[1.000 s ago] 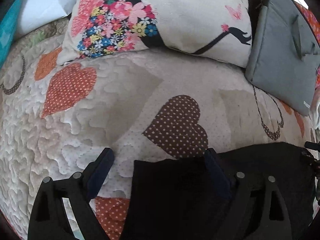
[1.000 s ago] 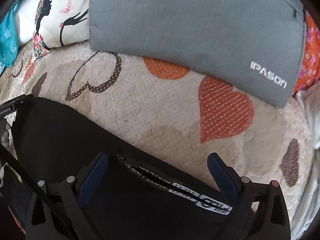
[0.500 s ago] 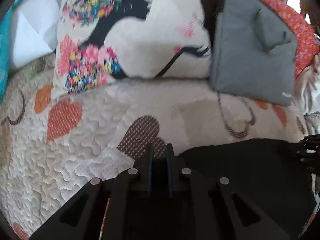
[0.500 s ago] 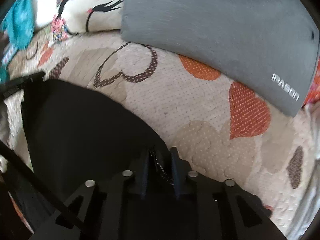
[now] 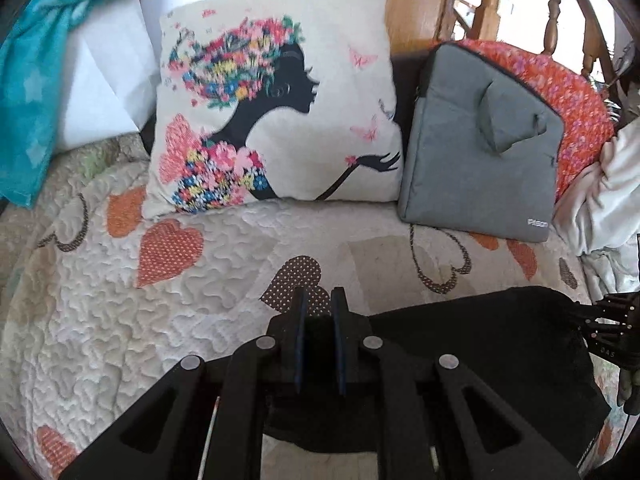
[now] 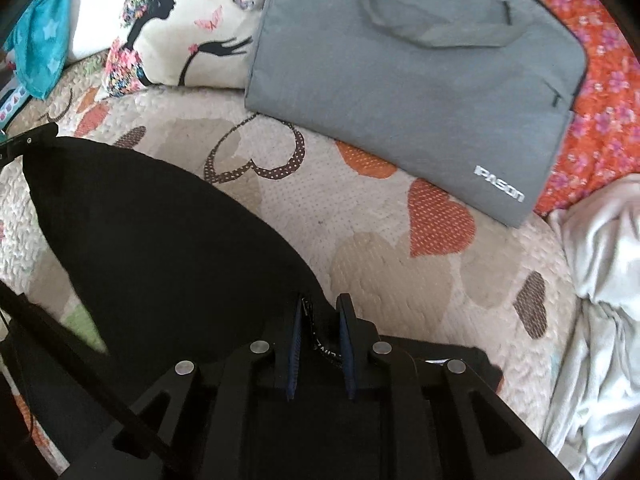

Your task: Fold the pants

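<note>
The black pants (image 5: 500,344) hang stretched between my two grippers above the heart-patterned quilt (image 5: 120,312). My left gripper (image 5: 319,300) is shut on one end of the pants' upper edge. My right gripper (image 6: 321,308) is shut on the other end, near a white-printed label. In the right wrist view the pants (image 6: 160,240) spread to the left toward the other gripper, whose tip shows at the far left edge. The lower part of the pants is hidden behind my gripper bodies.
A pillow (image 5: 276,100) with a woman's silhouette and a grey laptop bag (image 5: 480,140) lean at the back. A teal towel (image 5: 36,80) is at the left. White cloth (image 6: 600,280) is bunched at the right. An orange floral cushion (image 6: 600,80) sits behind the bag.
Both grippers were open over the pants' edge one second ago; both have closed on it and lifted it, tilting the views up toward the pillow and bag.
</note>
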`<state>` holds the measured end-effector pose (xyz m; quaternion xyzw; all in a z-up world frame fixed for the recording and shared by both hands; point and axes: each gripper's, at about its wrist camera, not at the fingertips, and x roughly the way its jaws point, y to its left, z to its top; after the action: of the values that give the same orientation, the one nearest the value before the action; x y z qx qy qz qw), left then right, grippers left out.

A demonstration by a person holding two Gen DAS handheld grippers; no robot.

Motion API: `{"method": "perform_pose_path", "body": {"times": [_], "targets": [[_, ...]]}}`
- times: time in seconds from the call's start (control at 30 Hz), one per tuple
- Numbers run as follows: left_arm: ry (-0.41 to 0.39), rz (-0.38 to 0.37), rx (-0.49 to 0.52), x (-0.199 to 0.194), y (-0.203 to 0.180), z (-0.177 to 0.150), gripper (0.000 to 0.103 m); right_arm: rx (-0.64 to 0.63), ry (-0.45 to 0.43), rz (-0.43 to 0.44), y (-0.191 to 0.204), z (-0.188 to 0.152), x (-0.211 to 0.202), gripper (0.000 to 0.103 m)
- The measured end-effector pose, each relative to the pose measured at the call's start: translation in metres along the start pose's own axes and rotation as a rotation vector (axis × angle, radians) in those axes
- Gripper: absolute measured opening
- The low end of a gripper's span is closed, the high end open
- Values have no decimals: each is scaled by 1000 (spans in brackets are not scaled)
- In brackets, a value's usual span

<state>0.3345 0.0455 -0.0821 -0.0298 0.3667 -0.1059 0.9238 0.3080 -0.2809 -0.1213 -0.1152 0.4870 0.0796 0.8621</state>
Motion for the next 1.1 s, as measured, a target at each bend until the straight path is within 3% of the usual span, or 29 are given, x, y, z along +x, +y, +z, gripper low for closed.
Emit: {"method": "perform_pose_path", "body": {"times": [0.2,0.37,0.53,0.7,0.8,0.9,0.97,1.03,1.1], "targets": [[-77,-3,63,-63,-14,-21,11,23,-37,20,16,-42,-43,18],[-99,8,146,-113,-24,-67,11,15,-19,66,40,-101,-64,14],[-5,19,199,-132,-28,-137,12,14,36,118,59,-164,-69,14],[132,65,237,-128,-27,-188,16,20,88,169,68,-201,-69,14],[147,100,201,-133,-18,-196,16,-11,111,164,72,-216,-70,16],[158,82,95,-143,5,-195,23,-42,132,155,74,-227,-76,18],[143,87,-18,-151,28,-193,36,-32,159,172,72,-233,-79,32],[133,81,-113,-156,45,-192,38,-15,165,180,69,-237,-88,39],[136,70,-188,-158,60,-194,38,-6,151,203,70,-235,-100,39]]}}
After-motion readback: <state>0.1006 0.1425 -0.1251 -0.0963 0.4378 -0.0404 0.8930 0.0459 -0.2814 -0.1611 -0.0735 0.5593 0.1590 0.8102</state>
